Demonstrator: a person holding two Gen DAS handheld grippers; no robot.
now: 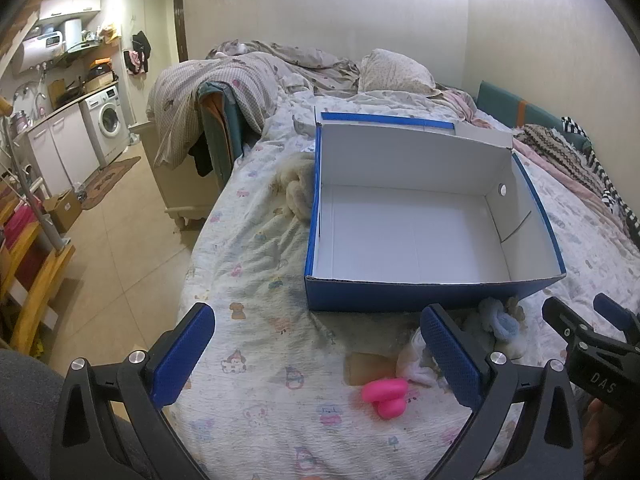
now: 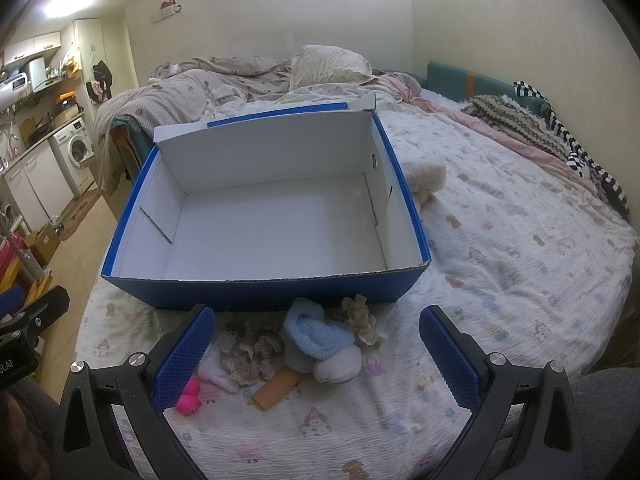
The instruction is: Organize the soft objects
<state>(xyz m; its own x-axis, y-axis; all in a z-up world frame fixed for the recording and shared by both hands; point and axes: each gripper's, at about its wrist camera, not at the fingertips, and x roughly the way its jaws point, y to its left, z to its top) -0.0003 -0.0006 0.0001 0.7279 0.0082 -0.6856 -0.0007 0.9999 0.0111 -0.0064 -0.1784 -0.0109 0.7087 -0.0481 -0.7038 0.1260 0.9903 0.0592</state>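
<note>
A bed [image 2: 500,240] with a printed sheet bears an empty blue shoebox [image 2: 256,292]; just before it lie a pale-blue plush [image 2: 320,336], pink toy [image 2: 188,398] and brown tube [image 2: 278,388]; the left gripper [image 1: 320,360] and right gripper [image 2: 316,360] hover spread wide, holding nothing.

"DAS" in white letters on black body of right gripper [image 1: 588,320]; nothing else legible.

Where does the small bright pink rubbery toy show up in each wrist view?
Left wrist view: the small bright pink rubbery toy lies low and right of centre on the patterned bedsheet, near the gripper's right finger.
Right wrist view: low left, beside the left finger.
Shared landmark: the open blue cardboard box with a white inside.
</note>
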